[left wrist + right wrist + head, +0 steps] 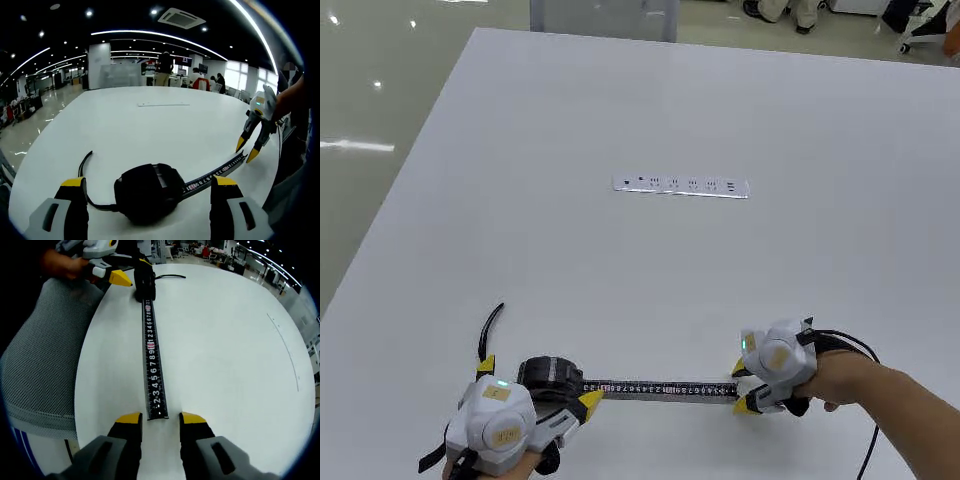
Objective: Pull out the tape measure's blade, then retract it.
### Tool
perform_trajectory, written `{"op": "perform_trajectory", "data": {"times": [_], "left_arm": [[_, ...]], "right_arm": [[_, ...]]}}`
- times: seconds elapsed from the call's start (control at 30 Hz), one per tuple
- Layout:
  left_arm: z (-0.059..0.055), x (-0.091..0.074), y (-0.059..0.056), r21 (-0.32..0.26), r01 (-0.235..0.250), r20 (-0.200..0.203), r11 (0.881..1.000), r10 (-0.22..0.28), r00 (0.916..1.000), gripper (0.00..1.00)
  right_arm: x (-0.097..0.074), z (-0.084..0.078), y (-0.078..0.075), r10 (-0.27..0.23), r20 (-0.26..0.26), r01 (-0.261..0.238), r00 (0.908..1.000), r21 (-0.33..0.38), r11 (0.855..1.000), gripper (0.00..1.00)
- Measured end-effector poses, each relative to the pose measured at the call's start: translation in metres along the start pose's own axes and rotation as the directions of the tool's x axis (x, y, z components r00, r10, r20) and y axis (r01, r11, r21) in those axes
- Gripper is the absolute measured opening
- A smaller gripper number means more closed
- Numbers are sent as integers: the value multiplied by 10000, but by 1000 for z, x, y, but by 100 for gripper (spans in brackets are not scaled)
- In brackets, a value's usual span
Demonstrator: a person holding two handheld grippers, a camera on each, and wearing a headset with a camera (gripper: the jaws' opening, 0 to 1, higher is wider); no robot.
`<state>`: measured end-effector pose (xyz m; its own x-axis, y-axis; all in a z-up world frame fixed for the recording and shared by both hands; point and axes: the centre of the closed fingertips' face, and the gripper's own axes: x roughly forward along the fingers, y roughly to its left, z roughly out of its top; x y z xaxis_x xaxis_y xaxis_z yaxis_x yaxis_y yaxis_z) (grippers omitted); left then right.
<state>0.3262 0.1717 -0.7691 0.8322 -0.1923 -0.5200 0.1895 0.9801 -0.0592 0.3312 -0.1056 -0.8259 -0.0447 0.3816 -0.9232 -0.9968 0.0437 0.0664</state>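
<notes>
Tape case: the black tape measure case sits on the white table, near the person's edge and toward their left, with its thin black strap trailing off behind it.
Blade: the blade is out and lies flat on the table, numbers up, running from the case straight across to the person's right.
Left gripper: the left gripper has its jaws set wide, one on each side of the case, with a gap showing at each side, so it brackets the case without clamping it.
Right gripper: the right gripper has its jaws apart, and the blade's free end lies just ahead of the gap between the yellow tips, not pinched.
Key line-up: the blade's long axis points right down the right gripper's centreline, so the case lies dead ahead of it, at the left gripper.
Nearer hand: the right gripper for the blade tip, the left for the case.
Stage, as I read it: pull-out looks done, retraction is to come.
Elsewhere: a white power strip lies mid-table, well apart.
</notes>
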Motion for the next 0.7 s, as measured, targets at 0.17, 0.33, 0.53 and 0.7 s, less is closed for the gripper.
{"op": "perform_trajectory", "data": {"times": [0.17,0.33,0.53,0.7], "left_arm": [[0,0,1,-35,-63,7,10000,63,10000,100],[-2,1,1,-131,-50,-77,9999,49,10000,100],[-4,1,-2,-163,-5,-134,9999,3,9999,100],[-7,1,-3,-458,-19,-243,9990,7,9997,98]], "right_arm": [[0,-1,5,218,-97,-219,9997,-60,9997,19],[2,-1,8,261,-101,-263,9996,-167,9995,15],[4,-1,6,150,-688,-190,9975,-578,9981,15],[5,0,7,-28,-1214,-42,9926,-576,9983,15]]}}
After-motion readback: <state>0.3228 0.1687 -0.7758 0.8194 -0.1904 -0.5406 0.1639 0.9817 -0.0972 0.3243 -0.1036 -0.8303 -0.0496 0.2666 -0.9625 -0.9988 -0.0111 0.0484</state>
